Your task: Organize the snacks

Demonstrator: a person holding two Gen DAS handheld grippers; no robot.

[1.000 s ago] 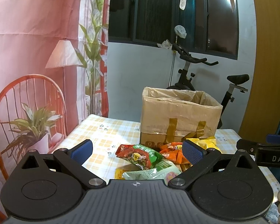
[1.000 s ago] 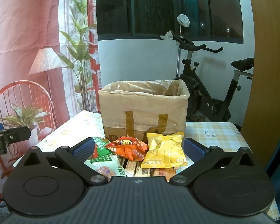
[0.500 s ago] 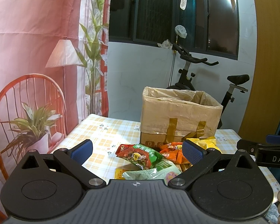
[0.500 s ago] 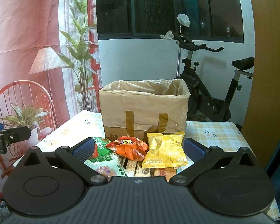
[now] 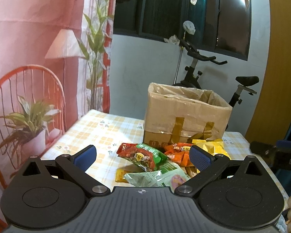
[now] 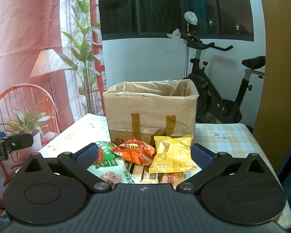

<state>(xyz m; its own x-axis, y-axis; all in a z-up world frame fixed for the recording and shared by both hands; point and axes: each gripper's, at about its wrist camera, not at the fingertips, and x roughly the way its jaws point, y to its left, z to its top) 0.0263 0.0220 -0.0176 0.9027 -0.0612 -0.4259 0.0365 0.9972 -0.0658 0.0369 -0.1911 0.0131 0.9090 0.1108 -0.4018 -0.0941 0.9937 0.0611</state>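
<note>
A pile of snack packets lies on the checked tablecloth in front of an open cardboard box (image 5: 186, 116) lined with plastic, also in the right wrist view (image 6: 151, 112). The pile holds a red-green packet (image 5: 143, 155), an orange packet (image 6: 135, 152), a yellow packet (image 6: 173, 155), a pale green bag (image 5: 157, 176) and wafer bars (image 6: 145, 172). My left gripper (image 5: 142, 155) is open and empty, just short of the pile. My right gripper (image 6: 143, 154) is open and empty, just short of the pile.
The table (image 6: 229, 136) has a yellow checked cloth; its right edge is near a wooden door. An exercise bike (image 6: 219, 101) stands behind the box. A printed backdrop with a red chair and plants hangs at the left (image 5: 29, 77).
</note>
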